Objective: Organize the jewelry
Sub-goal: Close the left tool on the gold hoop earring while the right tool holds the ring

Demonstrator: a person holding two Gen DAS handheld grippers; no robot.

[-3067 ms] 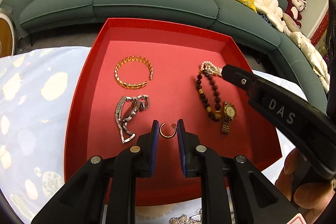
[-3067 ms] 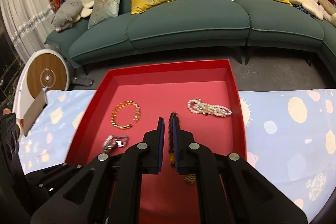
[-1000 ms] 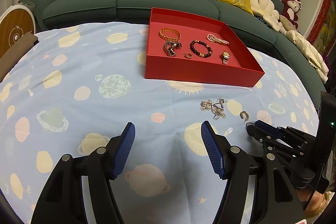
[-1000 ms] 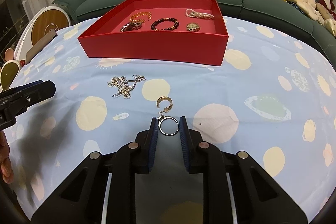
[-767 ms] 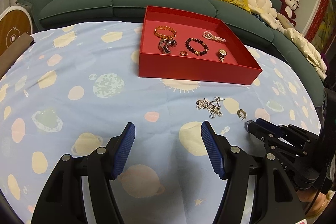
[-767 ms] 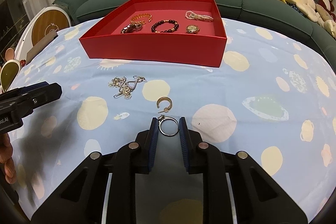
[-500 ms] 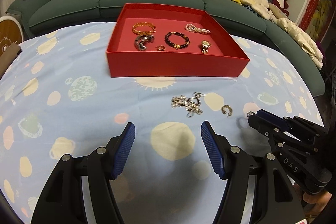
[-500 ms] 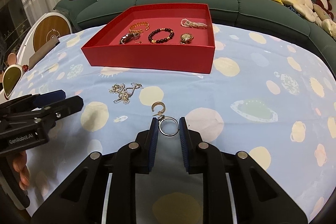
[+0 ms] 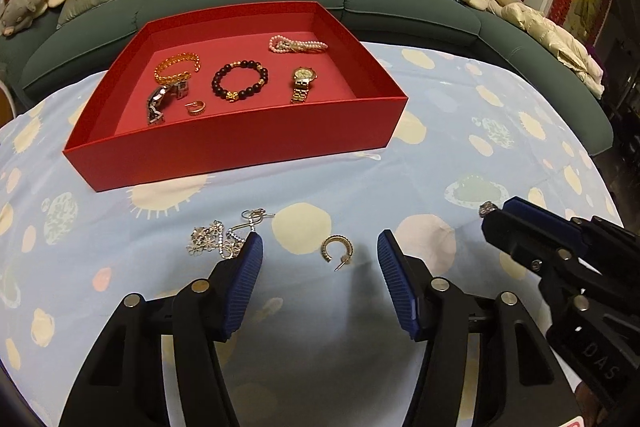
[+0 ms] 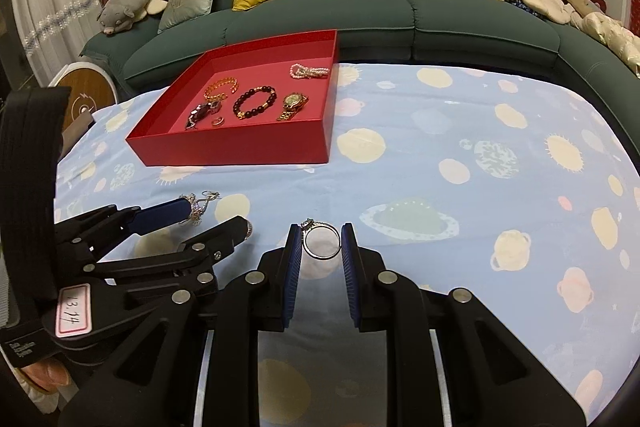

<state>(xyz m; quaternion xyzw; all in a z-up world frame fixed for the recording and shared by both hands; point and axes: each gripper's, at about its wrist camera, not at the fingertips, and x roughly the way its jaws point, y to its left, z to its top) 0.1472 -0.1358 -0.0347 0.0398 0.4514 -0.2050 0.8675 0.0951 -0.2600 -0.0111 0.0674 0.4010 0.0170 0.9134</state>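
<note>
A red tray [image 9: 240, 151] on the patterned cloth holds a gold bangle [image 9: 176, 68], a dark bead bracelet [image 9: 239, 83], a pearl bracelet [image 9: 297, 45], a gold watch [image 9: 303, 83], a silver watch [image 9: 158, 101] and a gold hoop earring [image 9: 195, 107]. My left gripper [image 9: 320, 257] is open, its jaws either side of a second gold hoop earring [image 9: 338, 251] lying on the cloth. A silver necklace [image 9: 222, 237] lies just left of it. My right gripper [image 10: 320, 241] is shut on a silver ring [image 10: 320, 239], held above the cloth; it also shows in the left wrist view [image 9: 496, 217].
A green sofa [image 10: 360, 19] with yellow and grey cushions curves behind the table. Plush toys [image 10: 132, 1] sit at its ends. A round wooden object [image 10: 86, 103] stands at the left. The blue cloth [image 10: 480, 187] stretches to the right of the tray.
My left gripper has swung right and forward, so the hoop earring now lies between its open jaws. My right gripper keeps the ring and has lifted slightly.
</note>
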